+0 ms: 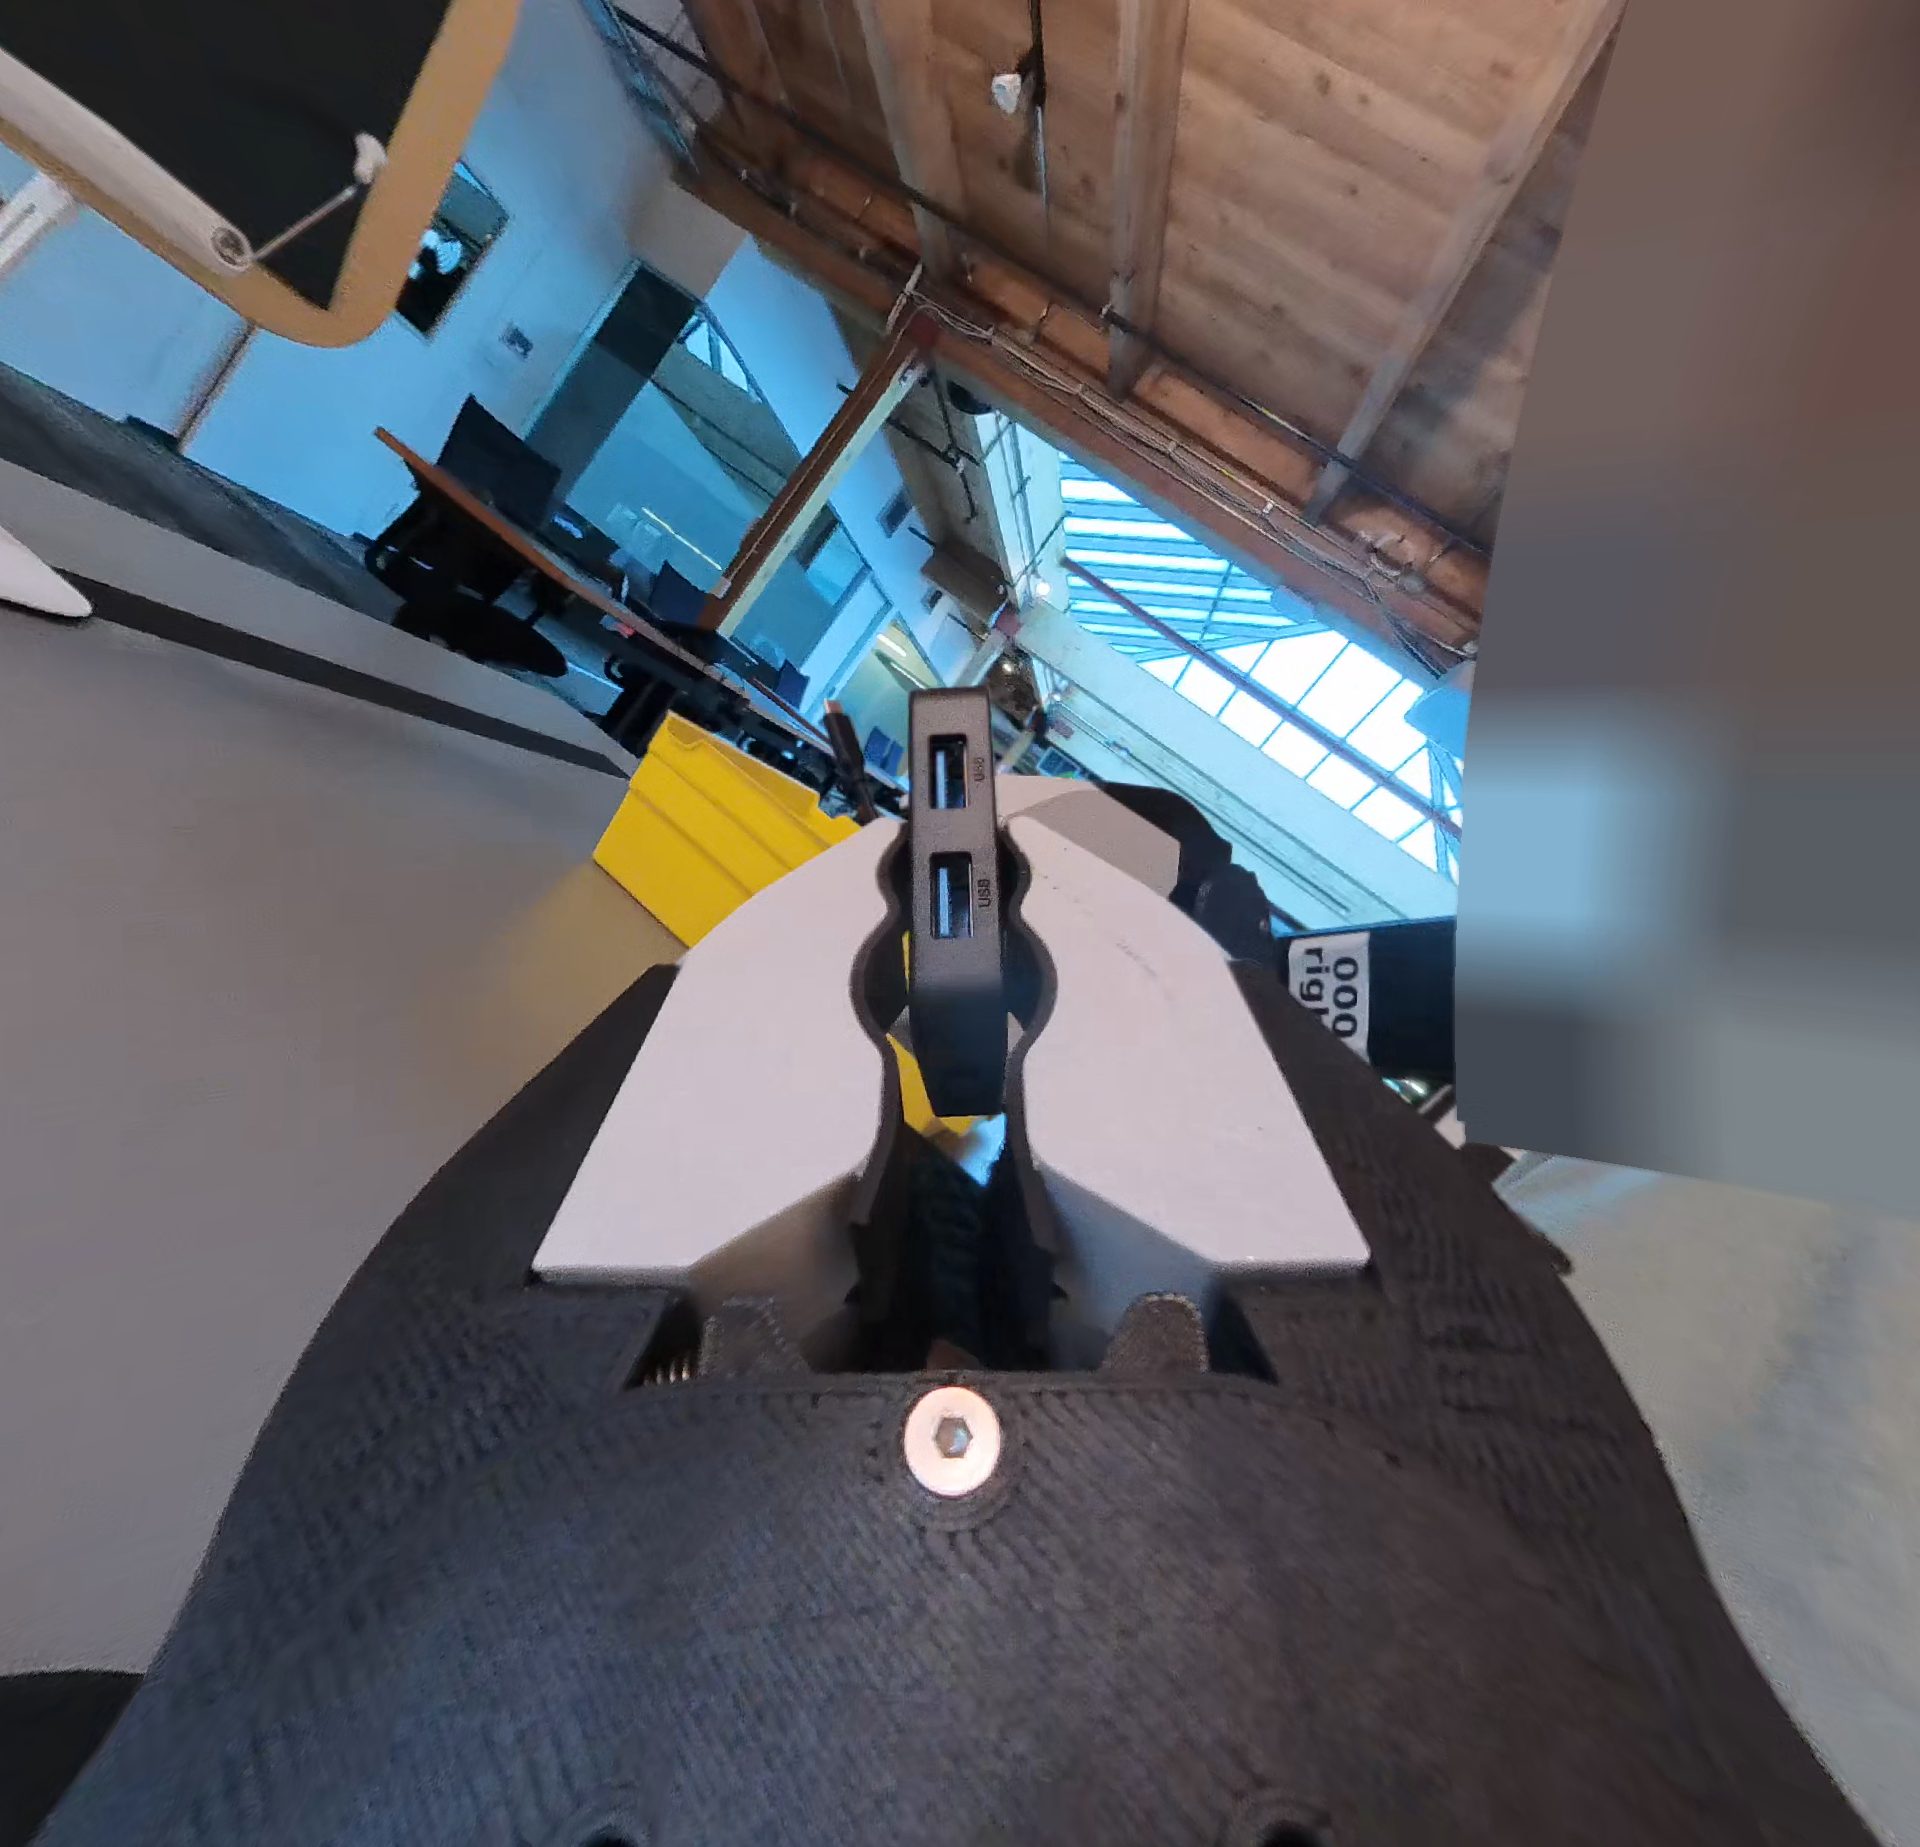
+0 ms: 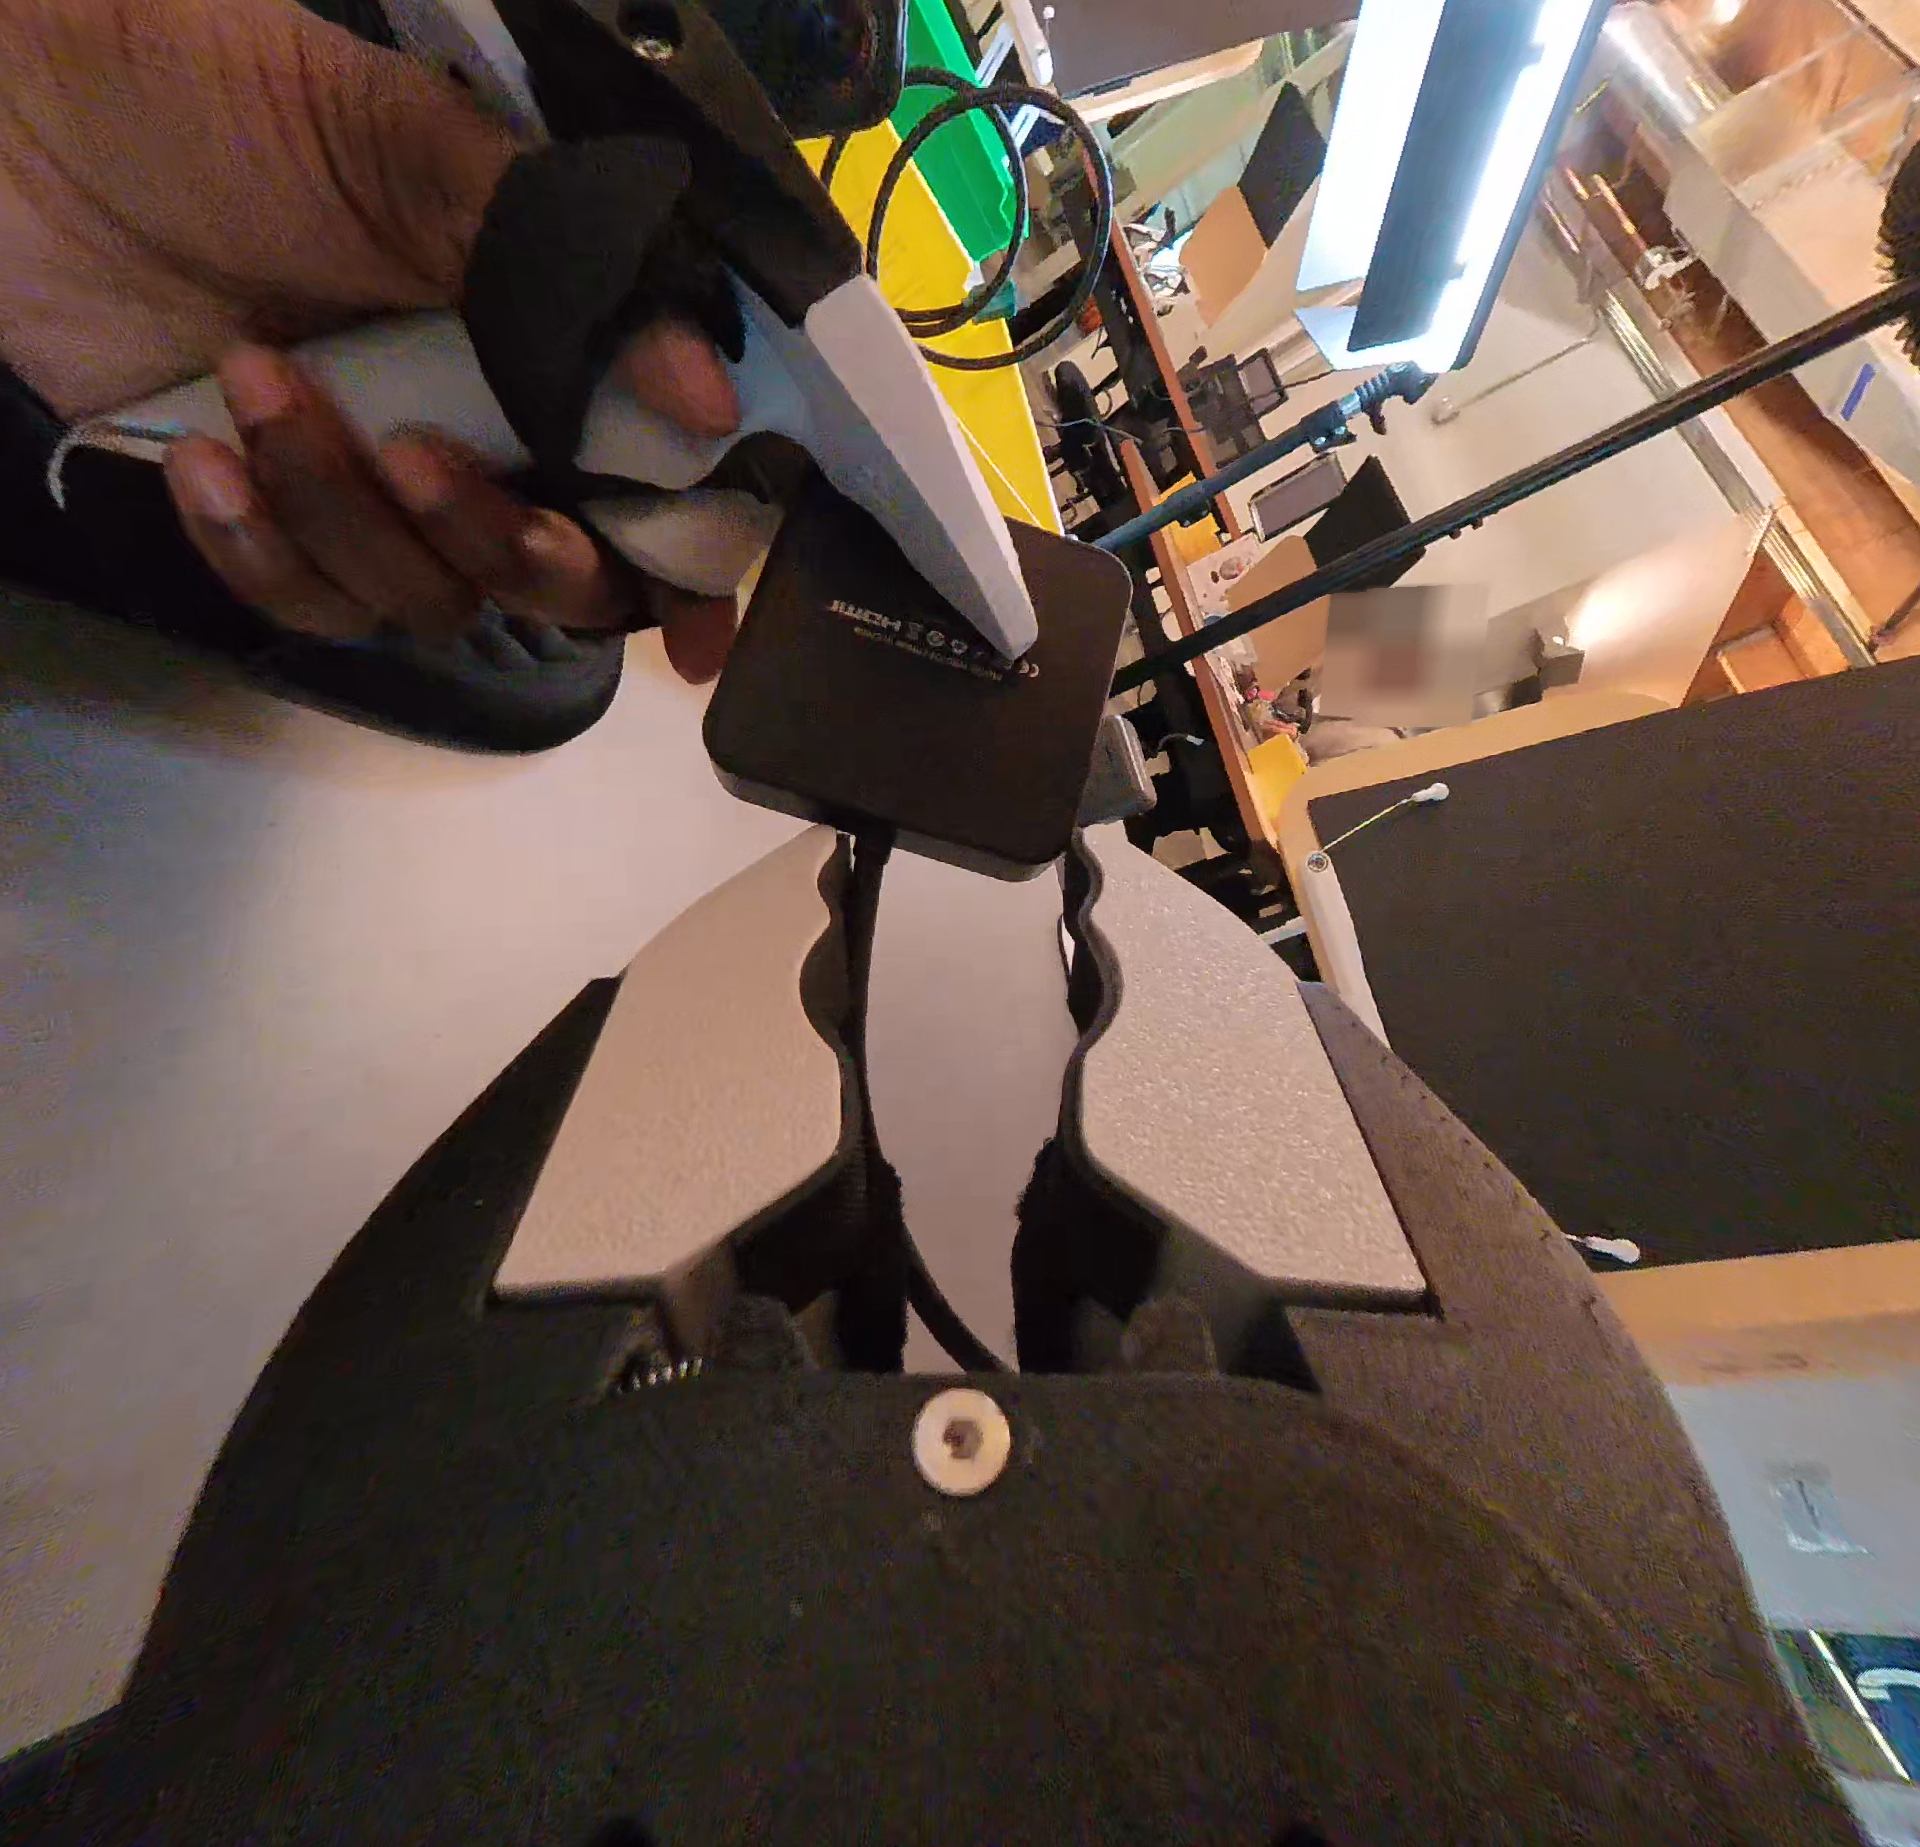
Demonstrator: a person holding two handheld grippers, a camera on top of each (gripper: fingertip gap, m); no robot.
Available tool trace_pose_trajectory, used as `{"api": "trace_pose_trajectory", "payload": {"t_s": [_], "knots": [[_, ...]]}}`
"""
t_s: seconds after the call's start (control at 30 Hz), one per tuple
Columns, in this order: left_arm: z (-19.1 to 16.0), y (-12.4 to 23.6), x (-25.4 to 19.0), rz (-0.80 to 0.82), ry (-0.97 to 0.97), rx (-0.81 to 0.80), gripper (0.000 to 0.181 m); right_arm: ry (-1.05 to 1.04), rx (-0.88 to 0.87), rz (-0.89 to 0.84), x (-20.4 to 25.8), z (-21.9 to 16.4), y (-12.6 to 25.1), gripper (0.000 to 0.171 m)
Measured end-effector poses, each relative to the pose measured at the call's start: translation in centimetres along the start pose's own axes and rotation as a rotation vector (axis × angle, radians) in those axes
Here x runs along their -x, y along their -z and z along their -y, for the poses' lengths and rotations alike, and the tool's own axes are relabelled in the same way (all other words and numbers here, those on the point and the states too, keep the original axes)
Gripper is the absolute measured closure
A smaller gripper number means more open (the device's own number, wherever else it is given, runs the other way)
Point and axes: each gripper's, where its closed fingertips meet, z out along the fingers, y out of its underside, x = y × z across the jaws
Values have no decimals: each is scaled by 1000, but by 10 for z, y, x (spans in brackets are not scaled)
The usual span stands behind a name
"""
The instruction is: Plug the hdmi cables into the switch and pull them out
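Your left gripper (image 1: 951, 924) pinches the switch (image 2: 920, 691), lifted off the table (image 2: 312, 966). Your right gripper (image 2: 961, 904) is spread around a plugged-in cable (image 2: 871, 966); pulling it out seems next.

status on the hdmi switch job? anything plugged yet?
Done: the left tool is shut on the switch and holds it off the table. In hand: the right tool is open around a black cable that runs into the switch's near edge; whether it is fully seated cannot be told. Left: any other plugging, then pulling out.
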Motion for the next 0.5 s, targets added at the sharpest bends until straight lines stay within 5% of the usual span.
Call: {"api": "trace_pose_trajectory", "payload": {"t_s": [0.1, 0.2, 0.3, 0.5], "knots": [[5, 0, 2, 15, 62, -76, 168, -88, -36, 27, 1, 1, 1, 130], [12, 5, 12, 46, 133, -166, 168, -243, -103, 40, 0, 6, 2, 97], [11, 5, 15, 84, 115, -180, 168, -302, -91, 61, 10, 10, -4, 84], [4, -5, 5, 51, 92, -147, 168, -204, -11, -42, 2, 6, -6, 103]]}}
